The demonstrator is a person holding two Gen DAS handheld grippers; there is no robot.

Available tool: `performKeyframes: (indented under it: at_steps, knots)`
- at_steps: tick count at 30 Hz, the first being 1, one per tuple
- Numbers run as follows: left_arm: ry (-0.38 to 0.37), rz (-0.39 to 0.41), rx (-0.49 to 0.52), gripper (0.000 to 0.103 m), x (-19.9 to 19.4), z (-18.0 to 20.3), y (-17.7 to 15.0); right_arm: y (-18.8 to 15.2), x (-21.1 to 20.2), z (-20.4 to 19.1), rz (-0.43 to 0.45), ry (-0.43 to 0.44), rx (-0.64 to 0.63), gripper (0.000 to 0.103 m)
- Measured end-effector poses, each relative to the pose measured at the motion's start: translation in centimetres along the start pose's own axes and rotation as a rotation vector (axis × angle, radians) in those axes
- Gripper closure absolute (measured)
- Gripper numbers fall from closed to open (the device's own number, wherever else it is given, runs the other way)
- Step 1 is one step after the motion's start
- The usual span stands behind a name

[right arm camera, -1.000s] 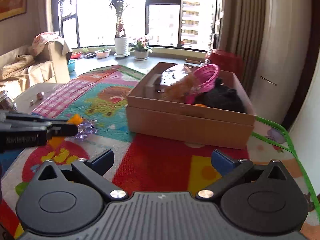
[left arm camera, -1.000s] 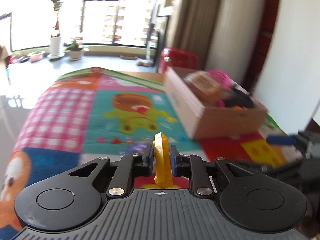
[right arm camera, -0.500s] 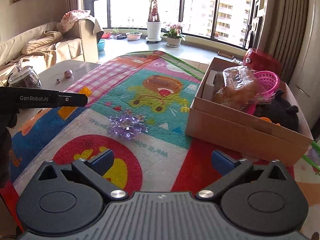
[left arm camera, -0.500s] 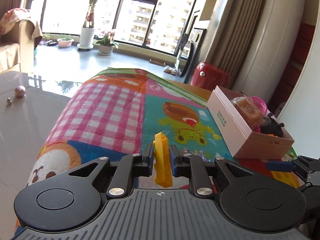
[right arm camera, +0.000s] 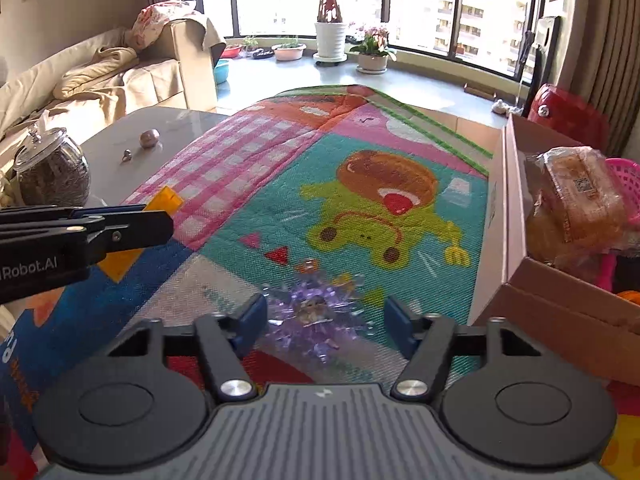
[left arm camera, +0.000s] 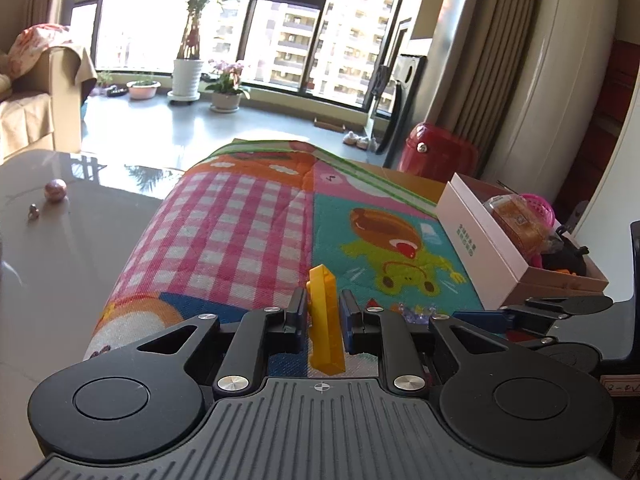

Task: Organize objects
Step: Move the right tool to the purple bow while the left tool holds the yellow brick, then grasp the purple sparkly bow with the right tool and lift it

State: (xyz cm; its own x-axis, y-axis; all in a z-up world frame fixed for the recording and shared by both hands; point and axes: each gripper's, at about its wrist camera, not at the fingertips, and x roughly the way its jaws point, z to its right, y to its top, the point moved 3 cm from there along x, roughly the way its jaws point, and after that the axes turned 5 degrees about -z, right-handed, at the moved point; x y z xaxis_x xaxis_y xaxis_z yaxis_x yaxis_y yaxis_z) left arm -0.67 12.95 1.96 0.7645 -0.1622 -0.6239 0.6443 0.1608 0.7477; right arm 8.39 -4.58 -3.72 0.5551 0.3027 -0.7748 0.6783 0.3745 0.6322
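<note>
From the left wrist view we see the left gripper (left arm camera: 323, 312) clamped on a yellow block (left arm camera: 325, 320), which stands upright between the blue pads, above the near part of the play mat (left arm camera: 240, 216). The cardboard box (left arm camera: 492, 248) sits at the mat's right edge, filled with a bagged bread loaf (left arm camera: 516, 220) and a pink basket (left arm camera: 542, 208). The right gripper (left arm camera: 516, 316) shows at the right of this view.

From the right wrist view we see the right gripper (right arm camera: 326, 316) with its fingers spread wide on either side of a purple sparkly ornament (right arm camera: 316, 316) that lies on the mat (right arm camera: 280, 168) near its front edge; we cannot tell if the pads touch it. The box (right arm camera: 520, 280) stands just to the right. The left gripper (right arm camera: 120, 228) reaches in from the left, holding the yellow block (right arm camera: 160, 204).
</note>
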Motion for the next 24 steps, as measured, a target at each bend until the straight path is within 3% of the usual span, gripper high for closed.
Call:
performKeyframes:
  at_steps: [6, 10, 13, 16, 18, 21, 24]
  knots:
    - [-0.031, -0.003, 0.005, 0.083, -0.3, 0.7, -0.2, -3.3, -3.0, 0.4, -0.009, 0.002, -0.141, 0.044]
    - [-0.059, -0.015, 0.016, 0.083, 0.0, 1.8, -0.3, -4.9, -4.9, 1.5, -0.01, -0.051, -0.183, 0.044]
    - [-0.074, -0.017, 0.039, 0.083, -0.1, 2.7, -0.4, -5.7, -5.6, 3.0, -0.006, -0.127, -0.182, 0.042]
    - [-0.067, -0.014, 0.047, 0.083, -0.2, 3.0, -0.3, -6.3, -6.4, 5.1, 0.032, -0.271, -0.184, 0.038]
    - [-0.064, -0.013, 0.043, 0.083, -0.2, 2.9, -0.3, -6.2, -7.1, 6.8, 0.033, -0.227, -0.102, 0.037]
    - [-0.062, -0.018, 0.042, 0.083, 0.1, 3.0, -0.3, -5.9, -8.0, 7.6, 0.04, -0.059, 0.007, 0.023]
    - [-0.065, -0.027, 0.053, 0.083, 0.1, 3.1, -0.6, -5.6, -7.7, 6.6, 0.051, -0.034, -0.005, 0.016]
